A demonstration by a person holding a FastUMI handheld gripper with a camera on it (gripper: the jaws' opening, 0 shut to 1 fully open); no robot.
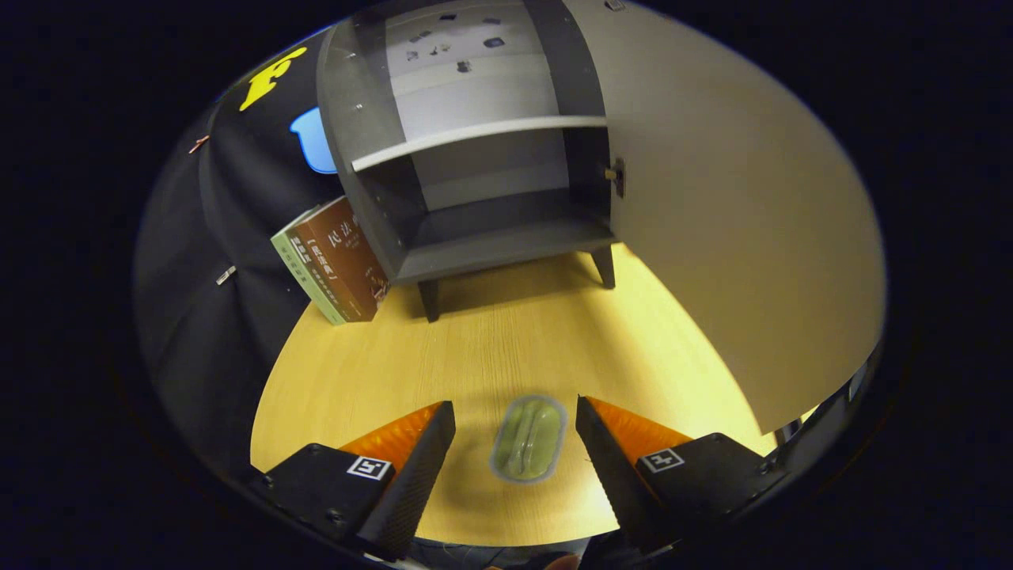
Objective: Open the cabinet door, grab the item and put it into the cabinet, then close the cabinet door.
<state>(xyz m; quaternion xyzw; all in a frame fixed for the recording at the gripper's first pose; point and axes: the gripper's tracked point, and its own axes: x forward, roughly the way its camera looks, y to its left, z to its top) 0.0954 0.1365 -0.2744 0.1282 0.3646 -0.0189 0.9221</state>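
my tool (516,443) is spread wide with the green packet (529,439) lying flat on the worktop (491,340) between the 2 fingers at bottom center, untouched, so it could skid off such a thin edge when I pinch, and the cabinet (483,158) top's cut off.

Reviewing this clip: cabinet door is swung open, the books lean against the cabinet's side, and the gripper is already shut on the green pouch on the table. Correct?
Not quite. In the gripper view the gripper is open: the green pouch lies on the table between its fingers, touched by neither. The cabinet door is open and the books do lean against the cabinet.
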